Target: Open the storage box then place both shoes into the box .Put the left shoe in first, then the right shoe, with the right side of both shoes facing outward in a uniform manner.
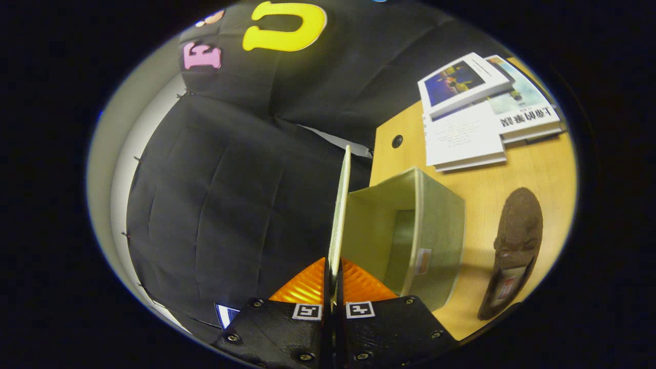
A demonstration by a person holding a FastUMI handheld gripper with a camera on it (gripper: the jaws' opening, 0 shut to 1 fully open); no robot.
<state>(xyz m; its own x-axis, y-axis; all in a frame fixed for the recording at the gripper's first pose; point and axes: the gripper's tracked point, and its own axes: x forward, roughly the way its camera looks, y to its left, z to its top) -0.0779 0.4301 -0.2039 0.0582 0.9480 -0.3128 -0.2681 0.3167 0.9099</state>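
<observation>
Gripper view has the gripper [333, 300] pinching the storage box's lid [340, 215], swung up edge-on, so the green storage box [441, 225] is basically open and looks empty. 1 brown shoe [515, 246] waits on the wooden table [538, 169] beside it, so both shoes are left to place.

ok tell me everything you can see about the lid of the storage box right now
The lid is a thin, flat, pale greenish-beige panel, fabric-covered like the storage box. It is seen edge-on, swung up to stand roughly upright at the box's open side, leaving the empty interior exposed. Its free edge sits between the jaws of the gripper, which are closed on it. The box stands on the wooden table, with one brown shoe beside it.
</observation>
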